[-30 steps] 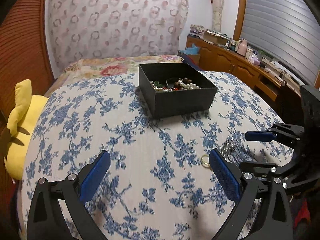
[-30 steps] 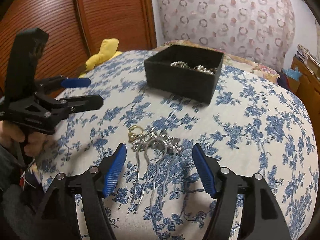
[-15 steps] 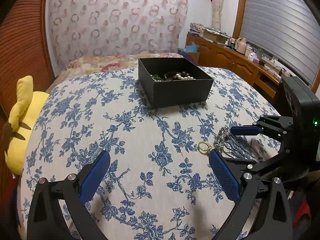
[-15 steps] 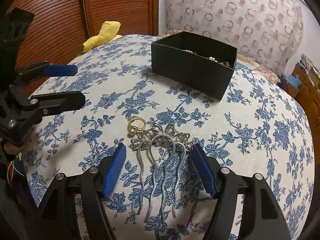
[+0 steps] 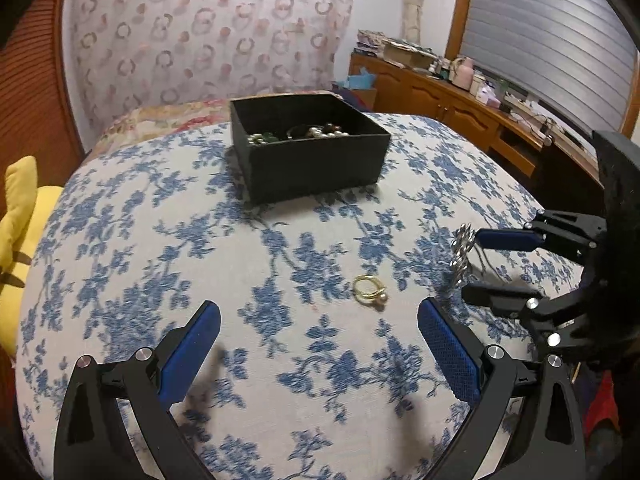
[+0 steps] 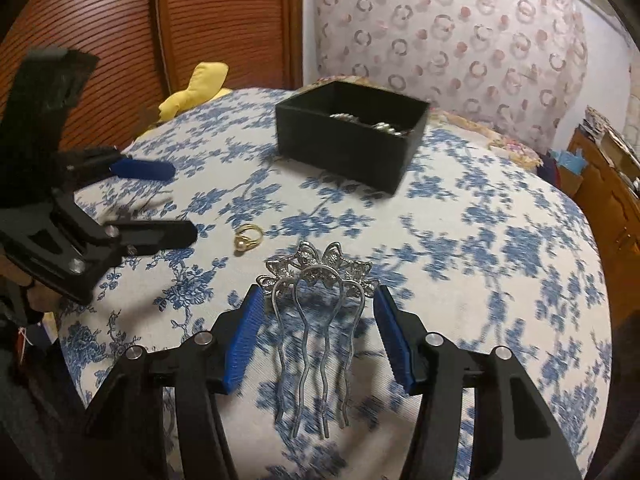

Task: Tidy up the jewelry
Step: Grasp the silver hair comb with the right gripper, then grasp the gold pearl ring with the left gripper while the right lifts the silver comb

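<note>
Compared with a second ago, right gripper (image 6: 318, 332) drawn in around the silver hair comb (image 6: 318, 280), blue pads now closing on either side of its ornate top, comb between them in the lower middle of the right wrist frame, prongs running down toward the camera; cannot tell whether the pads press the metal yet or only stand just beside it. Comb larger and more central than before, no longer lying ahead of the fingertips. In the left wrist view, comb's decorated end tilted up off the blue floral bedspread (image 5: 160, 240) at the right edge, where earlier it lay flat and half hidden behind the left gripper's own finger. Left gripper (image 5: 318, 344) spread wide at the bottom of its frame, nothing between the pads, unchanged in spread. Gold ring with a pearl (image 5: 370, 289) now plainly visible on the cloth just above and between those fingertips, right of centre; in the right wrist view, same ring (image 6: 248, 238) left of the comb, near the left gripper's lower finger. Black box (image 5: 308, 148) upper centre, holding beads and pearls, contents partly hidden by the near wall. Yellow plush toy (image 5: 16, 216) cut off at the left edge. Cloth pattern blurred with motion in both views. Hand on the left gripper barely visible at the far left of the right wrist frame.
</note>
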`<state>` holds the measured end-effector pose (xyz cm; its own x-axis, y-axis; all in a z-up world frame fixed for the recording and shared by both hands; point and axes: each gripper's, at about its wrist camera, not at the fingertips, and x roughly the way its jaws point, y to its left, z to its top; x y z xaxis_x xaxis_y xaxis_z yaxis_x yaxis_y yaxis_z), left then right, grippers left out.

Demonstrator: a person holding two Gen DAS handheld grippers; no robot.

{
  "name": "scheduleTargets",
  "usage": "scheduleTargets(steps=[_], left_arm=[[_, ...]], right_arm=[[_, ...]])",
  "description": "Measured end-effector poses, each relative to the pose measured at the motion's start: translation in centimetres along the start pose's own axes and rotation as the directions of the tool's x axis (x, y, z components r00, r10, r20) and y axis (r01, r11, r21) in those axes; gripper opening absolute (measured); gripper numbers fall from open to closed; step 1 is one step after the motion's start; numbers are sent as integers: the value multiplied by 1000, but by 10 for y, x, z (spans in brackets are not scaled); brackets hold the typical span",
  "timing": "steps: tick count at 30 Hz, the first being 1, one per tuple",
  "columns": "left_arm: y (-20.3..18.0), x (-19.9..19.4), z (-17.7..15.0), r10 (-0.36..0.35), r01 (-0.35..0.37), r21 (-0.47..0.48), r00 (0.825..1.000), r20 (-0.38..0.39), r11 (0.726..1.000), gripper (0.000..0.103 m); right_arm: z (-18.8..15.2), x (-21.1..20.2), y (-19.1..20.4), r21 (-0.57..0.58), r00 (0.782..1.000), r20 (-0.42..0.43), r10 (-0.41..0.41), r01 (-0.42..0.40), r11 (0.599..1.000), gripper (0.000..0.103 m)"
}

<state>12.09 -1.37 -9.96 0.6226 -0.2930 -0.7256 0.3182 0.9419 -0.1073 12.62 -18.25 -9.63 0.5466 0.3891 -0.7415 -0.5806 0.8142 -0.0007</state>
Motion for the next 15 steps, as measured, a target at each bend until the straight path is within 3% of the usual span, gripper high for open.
scheduleTargets(steps=[3,10,13,15], left_arm=[[-7,5,3,-19,19,19,1000,-6,1000,95],[-28,23,9,-29,33,69,998,-53,997,58],[-32,29,10,-16,21,79,998,-68,997,48],[-33,31,10,-8,13,79,997,-72,997,48]], right_arm=[[-1,-6,-4,8,1000,15,-6,6,1000,59],[-2,-15,-14,33,999,38,-15,14,999,59],[-4,-17,-16,39,999,40,-13,12,999,59],[-5,-18,-16,37,999,42,-12,11,999,59]])
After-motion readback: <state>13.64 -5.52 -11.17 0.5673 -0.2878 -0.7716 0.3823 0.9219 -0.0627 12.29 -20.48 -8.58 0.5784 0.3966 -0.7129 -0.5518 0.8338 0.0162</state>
